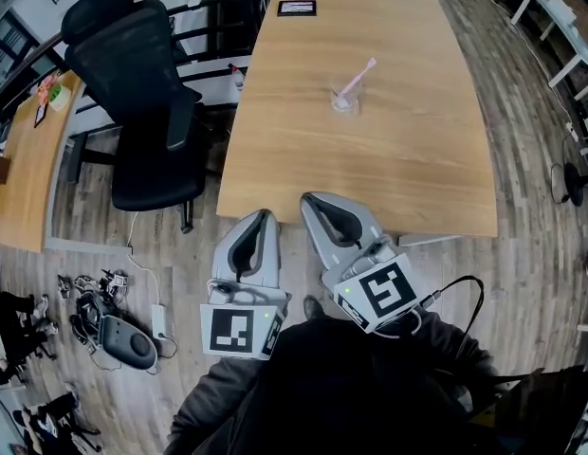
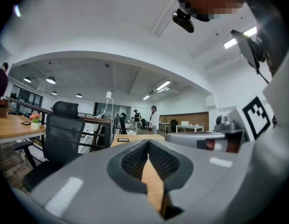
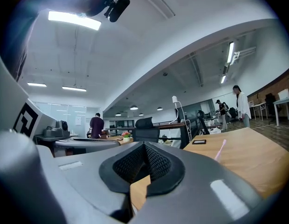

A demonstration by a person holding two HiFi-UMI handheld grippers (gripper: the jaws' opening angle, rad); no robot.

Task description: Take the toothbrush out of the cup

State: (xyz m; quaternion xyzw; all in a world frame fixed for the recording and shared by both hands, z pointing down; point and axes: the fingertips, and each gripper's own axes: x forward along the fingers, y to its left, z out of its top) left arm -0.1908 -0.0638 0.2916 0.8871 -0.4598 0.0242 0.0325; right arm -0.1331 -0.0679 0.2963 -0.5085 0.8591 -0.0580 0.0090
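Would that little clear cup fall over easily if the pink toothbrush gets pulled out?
Quite possibly. The cup looks small and clear, holding only the toothbrush, so it is probably light. The toothbrush leans over its rim, so a sideways pull might tip it. On the smooth table it may also slide.

the table (image 1: 398,159) looks matt wood, the cup (image 1: 343,100) clear glass

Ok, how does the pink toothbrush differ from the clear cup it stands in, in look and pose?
The slim pink toothbrush is opaque and long; the small clear cup is see-through, short and round. The pink toothbrush leans, its top end tipped toward the right of the head view, while the clear cup stands upright. The toothbrush rises well above the cup's rim. Both sit together on the light wooden table.
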